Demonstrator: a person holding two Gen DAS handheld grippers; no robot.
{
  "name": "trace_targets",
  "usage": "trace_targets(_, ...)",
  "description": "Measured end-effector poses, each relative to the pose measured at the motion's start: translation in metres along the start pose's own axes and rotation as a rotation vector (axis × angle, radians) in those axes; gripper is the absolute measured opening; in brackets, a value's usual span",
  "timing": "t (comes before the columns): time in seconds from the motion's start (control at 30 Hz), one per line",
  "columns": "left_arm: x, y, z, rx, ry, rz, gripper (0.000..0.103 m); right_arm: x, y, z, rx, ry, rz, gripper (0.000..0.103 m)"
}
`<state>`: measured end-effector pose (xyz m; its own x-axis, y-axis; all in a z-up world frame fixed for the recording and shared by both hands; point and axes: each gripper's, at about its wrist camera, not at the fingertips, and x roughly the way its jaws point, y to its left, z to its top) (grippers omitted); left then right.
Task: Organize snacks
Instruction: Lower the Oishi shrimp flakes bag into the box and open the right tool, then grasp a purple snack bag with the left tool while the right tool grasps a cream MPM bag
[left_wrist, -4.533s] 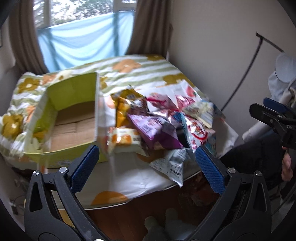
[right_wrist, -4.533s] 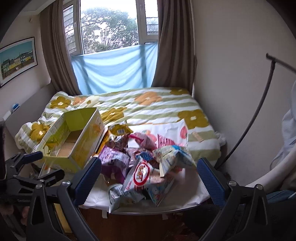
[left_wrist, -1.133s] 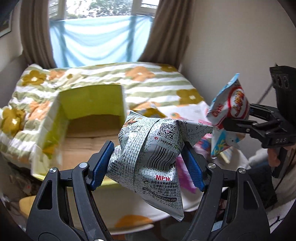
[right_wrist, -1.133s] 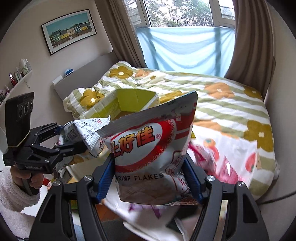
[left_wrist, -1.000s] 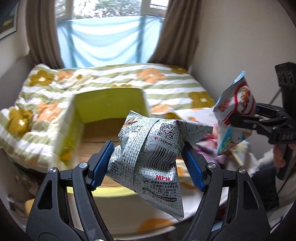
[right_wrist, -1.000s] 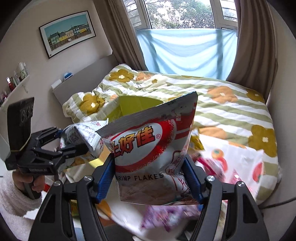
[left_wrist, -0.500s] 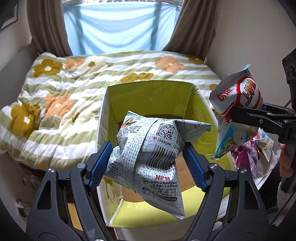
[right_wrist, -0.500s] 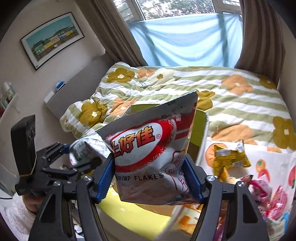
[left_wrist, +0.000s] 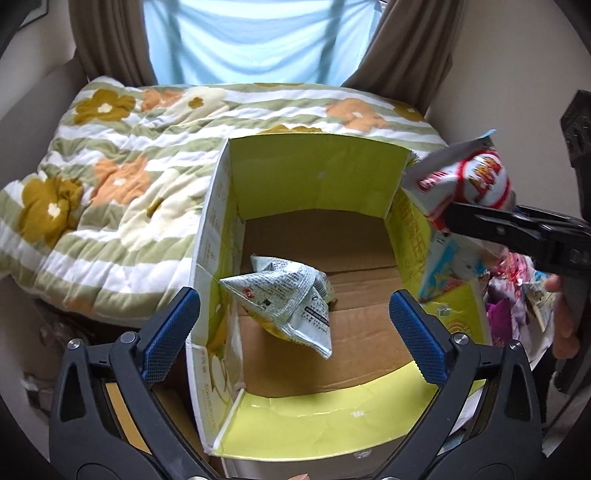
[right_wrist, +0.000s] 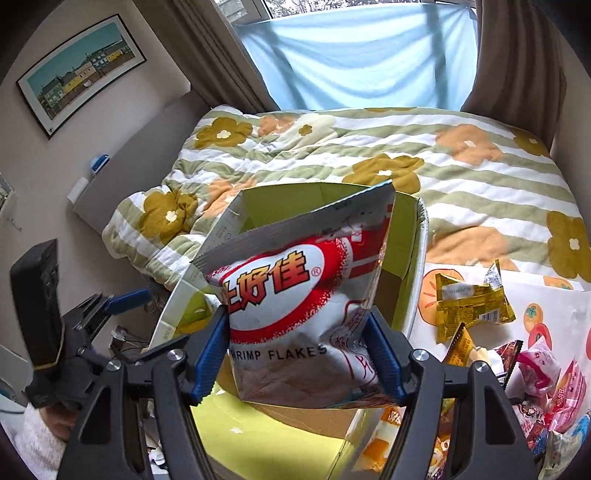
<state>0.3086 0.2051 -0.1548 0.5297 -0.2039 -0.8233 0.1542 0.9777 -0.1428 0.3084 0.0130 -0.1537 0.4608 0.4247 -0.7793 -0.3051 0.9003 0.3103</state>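
Bedside yellow box (left_wrist: 317, 173) holds grey snack bag (left_wrist: 284, 295).

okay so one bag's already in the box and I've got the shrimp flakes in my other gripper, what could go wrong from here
The shrimp flakes bag, clamped in the right hand-held gripper, hangs near the yellow box's right wall; released now, it may catch the rim or fall outside.
The open left hand-held gripper hovers over the box, so the two could bump.
The grey-white bag leans at the left wall; a drop might land on it.
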Motion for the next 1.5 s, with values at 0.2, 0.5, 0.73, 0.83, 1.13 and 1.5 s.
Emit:
trace_targets(0.2, 0.004, -0.006, 0.006, 0.021, 0.007, 0.059, 0.102, 0.025, -0.006, 0.02, 0.009, 0.012, -0.02, 0.066)
trace_targets(0.5, 0.016, -0.005, 0.013, 0.0, 0.028, 0.068, 0.102, 0.054, -0.012, 0.03, -0.028, 0.056, -0.059, 0.068)
trace_targets(0.73, 0.02, -0.005, 0.013, 0.006, 0.041, 0.089, 0.102, 0.056, -0.011, 0.03, -0.047, 0.053, -0.073, 0.096)
trace_targets(0.83, 0.02, -0.003, 0.01, 0.0, 0.044, 0.094, 0.102, 0.051, -0.01, 0.027, -0.054, 0.051, -0.082, 0.097)
trace_targets(1.13, -0.002, -0.005, -0.001, -0.005, 0.038, 0.105, 0.102, 0.031, -0.006, 0.015, -0.047, 0.042, -0.086, 0.096)
trace_targets(1.5, -0.05, -0.028, -0.021, 0.052, -0.039, 0.06, 0.102, -0.032, 0.008, -0.019, 0.007, -0.068, -0.074, 0.096)
